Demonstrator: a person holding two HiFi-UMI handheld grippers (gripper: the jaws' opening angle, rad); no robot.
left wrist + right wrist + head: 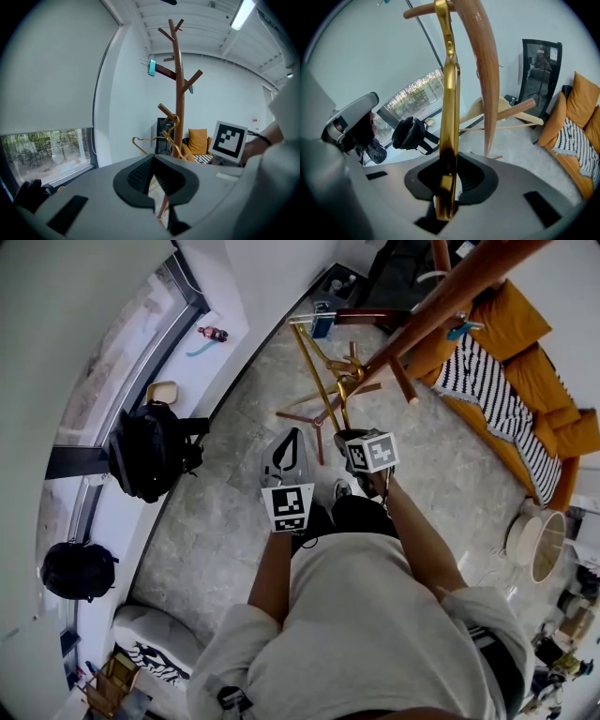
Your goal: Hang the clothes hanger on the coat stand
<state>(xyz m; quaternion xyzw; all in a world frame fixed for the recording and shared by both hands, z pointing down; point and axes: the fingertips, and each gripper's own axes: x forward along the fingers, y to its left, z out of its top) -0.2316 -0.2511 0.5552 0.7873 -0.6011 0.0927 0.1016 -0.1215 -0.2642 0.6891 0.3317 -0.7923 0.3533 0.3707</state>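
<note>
A wooden coat stand (441,306) with branch-like pegs rises in front of me; its trunk (178,93) stands mid-frame in the left gripper view. A gold metal hanger (317,357) hangs at the stand's lower pegs, its hook (173,124) right beside a low peg. My right gripper (352,440) is shut on one gold bar (450,103) of that hanger, which runs up out of the jaws beside the trunk (487,70). My left gripper (292,435) floats to the left of it, jaw tips together, nothing between them (152,161).
Two black backpacks (145,451) (77,570) sit on the window ledge at left. An orange sofa (539,371) with a striped cloth stands right of the stand. The stand's feet (305,415) spread over the marble floor. A blue clip (152,67) hangs on an upper peg.
</note>
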